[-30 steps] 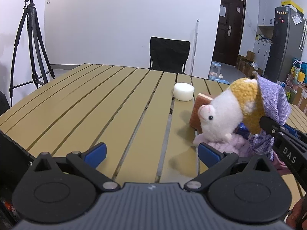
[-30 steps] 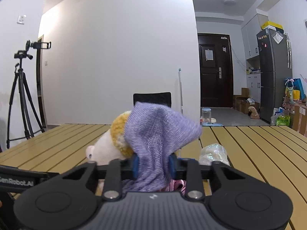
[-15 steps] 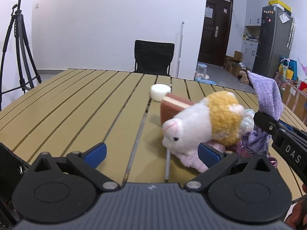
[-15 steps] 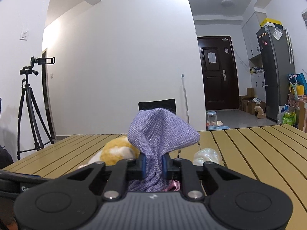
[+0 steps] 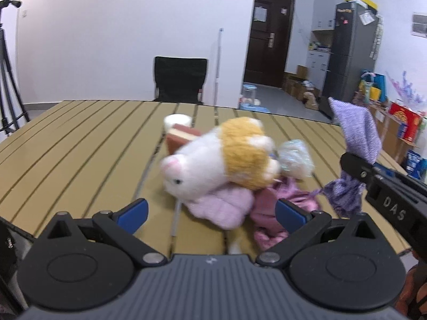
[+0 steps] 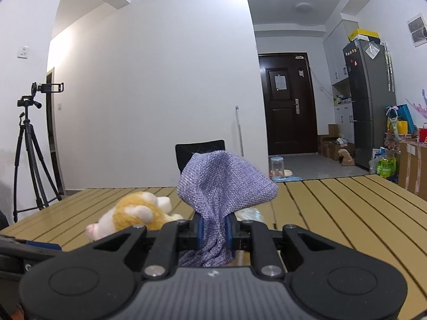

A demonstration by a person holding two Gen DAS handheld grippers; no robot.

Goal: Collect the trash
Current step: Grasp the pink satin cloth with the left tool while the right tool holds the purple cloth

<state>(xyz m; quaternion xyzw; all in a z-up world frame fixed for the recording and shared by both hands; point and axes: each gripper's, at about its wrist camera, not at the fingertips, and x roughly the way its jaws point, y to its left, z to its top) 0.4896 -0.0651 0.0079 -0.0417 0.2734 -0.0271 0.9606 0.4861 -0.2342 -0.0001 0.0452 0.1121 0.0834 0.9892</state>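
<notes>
- The right gripper (image 6: 213, 230) stays pinched on the purple knit cloth (image 6: 224, 186): its 2 blue pads press the fabric from both sides, a loose bulge stands above them and the rest hangs below.
- In the left wrist view the same purple knit cloth (image 5: 356, 136) now sits higher and farther right than 1 s ago, clear of the plush toy (image 5: 221, 157) it then covered like a hood.
- The right gripper (image 5: 355, 165) shows there as a black bar with white letters, entering from the right edge.
- The left gripper (image 5: 210, 212) is spread wide with nothing between its blue pads; it hovers just above the slatted tan table (image 5: 80, 144).
- The plush toy, white-faced with an orange-yellow back, now lies on its side near the left gripper, larger in view than 1 s ago and blurred.
- Pink fabric (image 5: 269, 213) lies under and beside the toy, touching it.
- A crinkled clear plastic wrapper (image 5: 296, 157) sits just behind the toy, toward the right gripper.
- A brown-and-cream sponge block (image 5: 178, 138) stands behind the toy, with a white round container (image 5: 176, 121) just beyond it.
- A black chair (image 5: 180, 80) stands at the table's far edge.
</notes>
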